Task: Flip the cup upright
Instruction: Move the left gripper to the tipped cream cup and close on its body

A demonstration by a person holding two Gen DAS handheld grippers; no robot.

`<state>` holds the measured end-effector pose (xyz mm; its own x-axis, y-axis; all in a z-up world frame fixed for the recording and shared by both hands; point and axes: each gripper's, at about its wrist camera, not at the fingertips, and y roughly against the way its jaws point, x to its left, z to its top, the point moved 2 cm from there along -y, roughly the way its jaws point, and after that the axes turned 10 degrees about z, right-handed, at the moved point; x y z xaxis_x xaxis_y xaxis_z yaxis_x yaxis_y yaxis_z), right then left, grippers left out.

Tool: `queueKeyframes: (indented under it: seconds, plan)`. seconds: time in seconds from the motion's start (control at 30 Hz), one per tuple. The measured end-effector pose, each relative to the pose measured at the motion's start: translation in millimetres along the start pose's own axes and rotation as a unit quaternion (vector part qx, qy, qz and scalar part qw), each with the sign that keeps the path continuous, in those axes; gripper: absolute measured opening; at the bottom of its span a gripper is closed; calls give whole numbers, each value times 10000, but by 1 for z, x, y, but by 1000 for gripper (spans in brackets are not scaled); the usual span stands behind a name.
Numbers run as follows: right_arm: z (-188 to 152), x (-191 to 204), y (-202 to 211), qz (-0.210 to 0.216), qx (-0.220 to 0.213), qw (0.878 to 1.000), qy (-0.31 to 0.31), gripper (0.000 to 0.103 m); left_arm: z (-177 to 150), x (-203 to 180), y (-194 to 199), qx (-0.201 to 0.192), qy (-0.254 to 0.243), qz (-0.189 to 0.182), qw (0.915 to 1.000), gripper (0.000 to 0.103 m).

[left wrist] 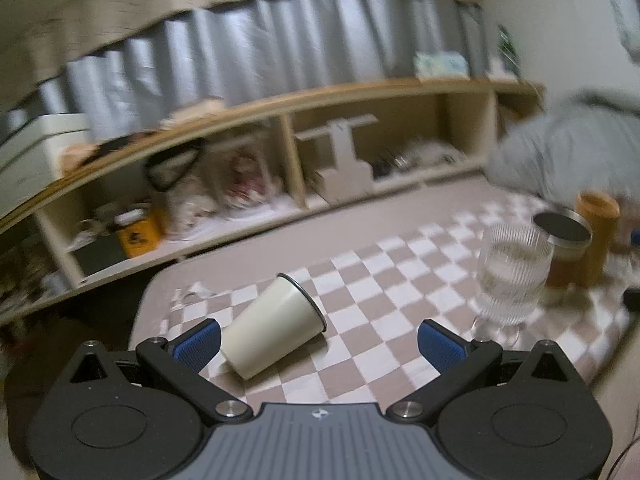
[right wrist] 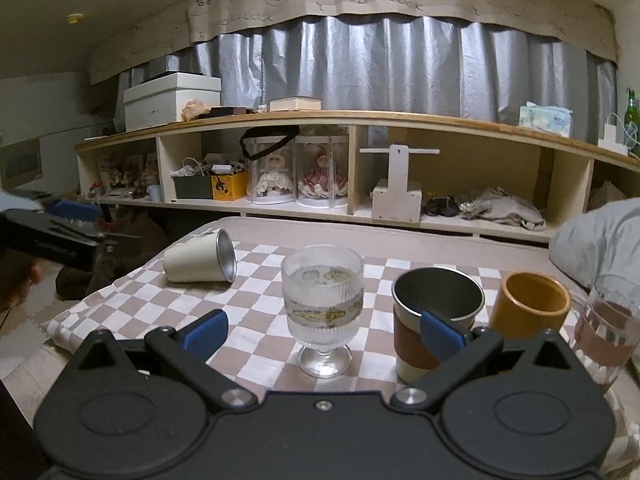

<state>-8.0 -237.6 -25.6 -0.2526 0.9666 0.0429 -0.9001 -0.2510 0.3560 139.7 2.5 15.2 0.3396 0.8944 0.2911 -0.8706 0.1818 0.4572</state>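
The cream cup (left wrist: pixel 272 326) (right wrist: pixel 199 257) lies tipped on its side on the checkered cloth (left wrist: pixel 380 280) (right wrist: pixel 260 280), near the cloth's far left corner as the right wrist view shows it. It is a tapered tumbler with a matte cream outside, a thin dark rim and a bare metal inside. In the right wrist view its open mouth faces right and its closed base points toward the cloth's left edge

Cream cup (left wrist: pixel 272 326); beige-and-white checked cloth (left wrist: pixel 384 280)
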Motion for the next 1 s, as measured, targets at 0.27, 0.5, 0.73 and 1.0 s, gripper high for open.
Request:
queueKeyframes:
  seconds: [0.27, 0.5, 0.73, 1.0]
  plan:
    - [-4, -12, -4, -8, 146, 9996, -236, 103, -1, 17, -77, 620, -1896, -352, 9793, 103]
    - [-9, -16, -5, 100, 214, 9991, -361, 103, -5, 29, -134, 1201, -2788, -262, 9524, 103]
    - [-12, -17, -10, 267, 274, 9988, -307, 103, -11, 15, -168, 1569, -3745, -362, 9131, 101]
    - [-13, -25, -14, 302, 320, 9981, -423, 103, -6, 13, -188, 2160, -3622, -343, 9061, 67]
